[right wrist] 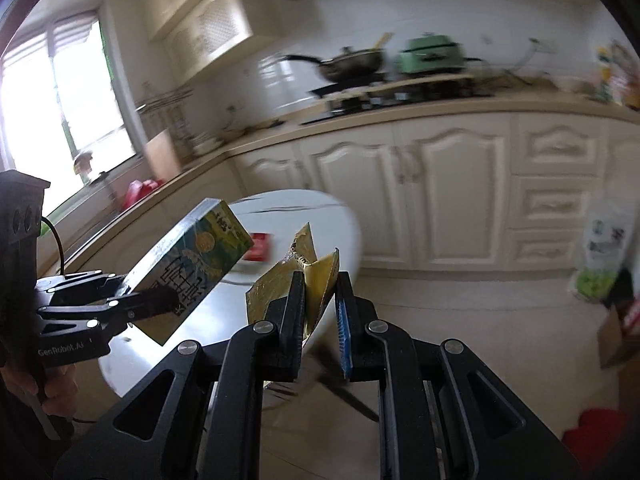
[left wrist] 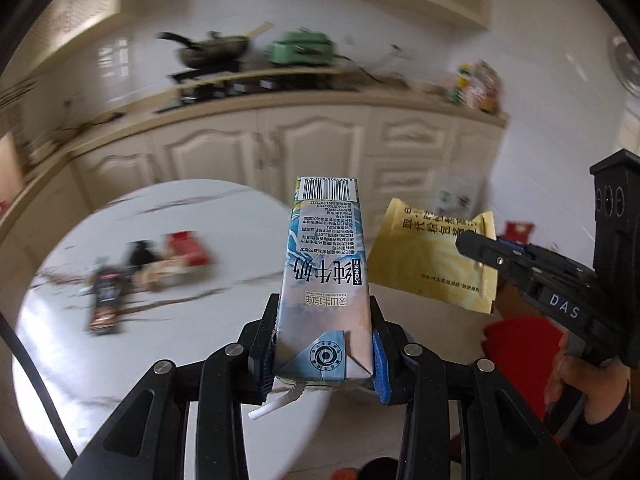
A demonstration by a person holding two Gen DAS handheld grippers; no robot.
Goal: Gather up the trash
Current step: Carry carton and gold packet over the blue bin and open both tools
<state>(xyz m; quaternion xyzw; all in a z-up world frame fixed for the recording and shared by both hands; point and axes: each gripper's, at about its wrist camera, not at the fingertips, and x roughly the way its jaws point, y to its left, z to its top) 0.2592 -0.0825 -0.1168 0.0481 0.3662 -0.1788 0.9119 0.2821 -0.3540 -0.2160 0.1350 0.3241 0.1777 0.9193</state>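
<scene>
Litter (left wrist: 108, 300) lies blurred on the left of the round white table (left wrist: 208, 216): a dark packet, something black and a red box (left wrist: 188, 246), all resting on the marble top. Just right of them, the left gripper (left wrist: 324, 354) is clenched on a milk carton (left wrist: 326, 276), its pads pressing both long sides near the straw end, with the carton raised clear of the table and the barcode end pointing far. Further right, the right gripper (right wrist: 318, 312) pinches a crumpled yellow wrapper (right wrist: 316, 276), which hangs in the air near the carton without touching it. Behind both, cream cabinets (right wrist: 440, 192) run under a counter bearing a wok (right wrist: 352, 62) and a green pot (right wrist: 432, 56). A red object (right wrist: 596, 432) sits on the floor at near right.
</scene>
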